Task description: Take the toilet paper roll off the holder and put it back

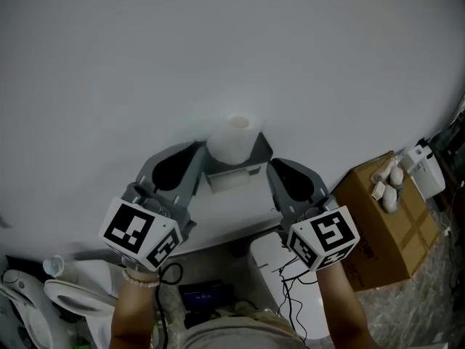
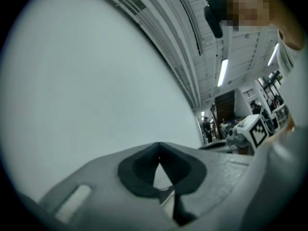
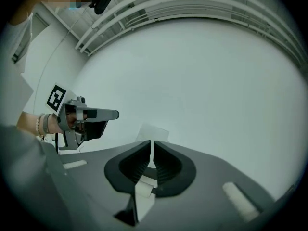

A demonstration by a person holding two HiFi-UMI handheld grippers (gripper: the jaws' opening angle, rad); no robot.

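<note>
Hand-held grippers flank the holder [image 1: 236, 176] in the head view: left hand-held gripper [image 1: 195, 153] at 9 o'clock, right hand-held gripper [image 1: 276, 167] at 3, with the toilet paper roll [image 1: 234, 138] sitting on it. Left gripper view: jaws closed, empty. Right gripper view: jaws a thin slit apart, empty.

Toilet paper roll [image 1: 232, 140]: white, thick, plain cylinder, seated on the holder [image 1: 260, 150] just above centre of the head view, its pale end face turned toward the top of the frame, core hole barely made out. Holder: grey and angular, one slanted plate showing at the roll's right in the frame, a grey ledge under the roll and touching it, a paler boxy front piece directly below that. In the right gripper view the pair reads only as a small pale block at mid-frame, too faint for detail.
</note>
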